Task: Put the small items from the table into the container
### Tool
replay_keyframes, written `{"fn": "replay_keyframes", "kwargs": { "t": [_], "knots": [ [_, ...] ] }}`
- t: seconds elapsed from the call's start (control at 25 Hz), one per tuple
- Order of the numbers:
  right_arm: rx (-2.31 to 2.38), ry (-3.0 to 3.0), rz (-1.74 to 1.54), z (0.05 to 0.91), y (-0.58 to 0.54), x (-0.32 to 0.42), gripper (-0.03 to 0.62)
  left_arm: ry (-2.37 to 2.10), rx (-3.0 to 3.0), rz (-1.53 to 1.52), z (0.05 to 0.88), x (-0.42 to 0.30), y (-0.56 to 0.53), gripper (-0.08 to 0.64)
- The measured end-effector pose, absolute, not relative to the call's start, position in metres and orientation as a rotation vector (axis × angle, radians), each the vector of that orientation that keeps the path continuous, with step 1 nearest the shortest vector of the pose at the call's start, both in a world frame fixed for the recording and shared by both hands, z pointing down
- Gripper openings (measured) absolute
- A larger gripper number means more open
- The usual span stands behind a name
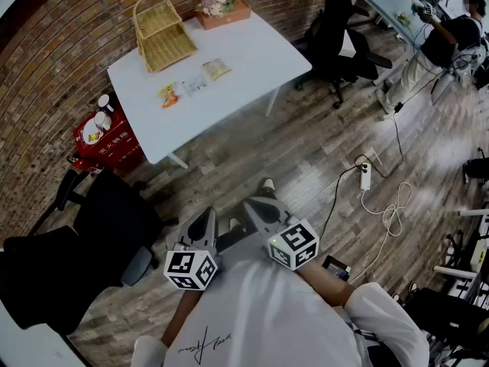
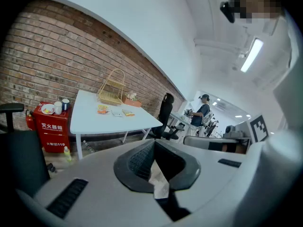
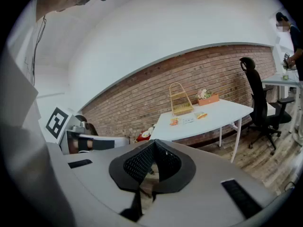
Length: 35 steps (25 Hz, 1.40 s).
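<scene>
Close in against the person's white shirt, the left gripper point(image 1: 205, 222) and right gripper point(image 1: 258, 207) sit side by side, each with its jaws pressed together on nothing. A black chair point(image 1: 107, 228) stands at their 9 o'clock. Farther off, toward 11 o'clock, the white surface point(image 1: 244, 52) carries an orange packet point(image 1: 169, 95), a clear packet point(image 1: 194, 85) and a yellow packet point(image 1: 216, 69) in a row. The wicker basket point(image 1: 162, 33) rests beyond them at their 11 o'clock, not touching them.
</scene>
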State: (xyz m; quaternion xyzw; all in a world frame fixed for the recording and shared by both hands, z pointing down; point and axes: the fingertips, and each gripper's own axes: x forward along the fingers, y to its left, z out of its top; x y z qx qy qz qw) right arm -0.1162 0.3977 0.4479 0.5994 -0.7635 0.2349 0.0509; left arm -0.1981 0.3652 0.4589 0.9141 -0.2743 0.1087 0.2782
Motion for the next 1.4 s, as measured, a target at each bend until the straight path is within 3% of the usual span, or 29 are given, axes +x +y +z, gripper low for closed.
{"fn": "replay_keyframes", "kwargs": {
  "t": [0.68, 1.4],
  "knots": [
    [1.805, -2.334, 0.622, 0.435, 0.373, -0.104, 0.021, -0.793, 2.46, 0.252, 0.455, -0.191, 0.326, 0.009],
    [1.744, -2.388, 0.681, 0.43, 0.293, -0.039, 0.023, -0.842, 2.445, 0.254, 0.444, -0.12, 0.264, 0.009]
  ]
}}
